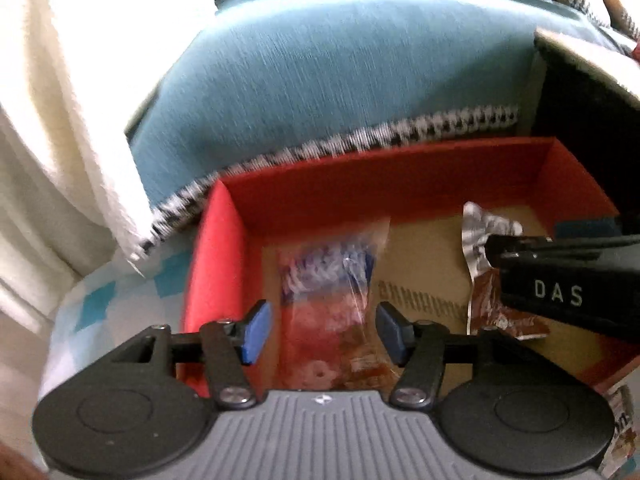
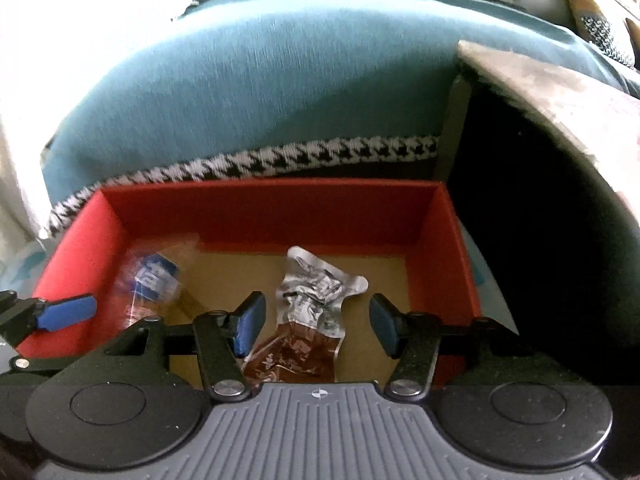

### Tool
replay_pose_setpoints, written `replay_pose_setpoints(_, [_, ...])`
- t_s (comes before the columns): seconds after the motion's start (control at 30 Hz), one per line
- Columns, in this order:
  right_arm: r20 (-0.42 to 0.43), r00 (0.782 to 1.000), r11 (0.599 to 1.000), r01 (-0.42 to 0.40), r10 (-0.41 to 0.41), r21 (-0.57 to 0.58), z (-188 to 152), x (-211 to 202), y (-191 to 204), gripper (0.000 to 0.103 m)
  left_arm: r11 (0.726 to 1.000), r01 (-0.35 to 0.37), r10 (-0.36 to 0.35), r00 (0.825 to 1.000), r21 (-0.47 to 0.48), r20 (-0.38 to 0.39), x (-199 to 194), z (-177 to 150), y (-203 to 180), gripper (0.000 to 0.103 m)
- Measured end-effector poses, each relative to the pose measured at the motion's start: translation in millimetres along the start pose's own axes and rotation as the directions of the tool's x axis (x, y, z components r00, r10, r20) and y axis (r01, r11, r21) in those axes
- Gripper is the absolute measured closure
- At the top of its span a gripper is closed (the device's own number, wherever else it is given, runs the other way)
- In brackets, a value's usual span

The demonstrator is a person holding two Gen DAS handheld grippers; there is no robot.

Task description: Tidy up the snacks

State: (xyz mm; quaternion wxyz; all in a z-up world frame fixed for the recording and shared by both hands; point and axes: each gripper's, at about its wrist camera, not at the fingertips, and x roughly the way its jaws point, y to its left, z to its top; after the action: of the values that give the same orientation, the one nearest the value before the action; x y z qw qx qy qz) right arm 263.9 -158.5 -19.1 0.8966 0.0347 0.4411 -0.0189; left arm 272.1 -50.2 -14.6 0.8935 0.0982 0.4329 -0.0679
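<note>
**Two snacks already in the red box, both pairs of fingers released**

Nearest to the left wrist camera is the left gripper, and its blue fingers stand apart with nothing pressed between them. Below the gap lies the clear snack bag, with blue print at its far end and reddish pieces at the near end. It rests on the brown floor of the red box, at the 9 o'clock side of the box. The fingers flank it at 9 and 3 o'clock without touching it; it seems to lie lower than the pads, but the picture is blurred there and I cannot be sure.

The right gripper is also released. Its fingers stand on both sides of the brown and silver wrapper, which lies crumpled on the box floor about in the middle. The left pad looks just beside the wrapper's edge, and the right pad is clearly apart from it.

So I judge that two snacks are put away and both were let go. One more printed packet shows outside the box at 4 o'clock in the left view, so probably some work is left. Behind the box at 12 o'clock lies a teal blanket.
</note>
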Motion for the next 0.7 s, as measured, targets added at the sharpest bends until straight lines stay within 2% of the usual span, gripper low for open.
replay_pose_setpoints(0.23, [0.047,0.999,1.000,-0.014,0.012,0.025,1,-31,-1,0.035,0.999,0.006,-0.005,0.999,-0.031,0.039,-32,2,17,0.048])
replay_pose_setpoints(0.7, [0.073,0.995,0.997,-0.074,0.074,0.003,-29,-85,20,0.032,0.999,0.001,0.002,0.999,-0.049,0.046,-80,-35,49,0.042])
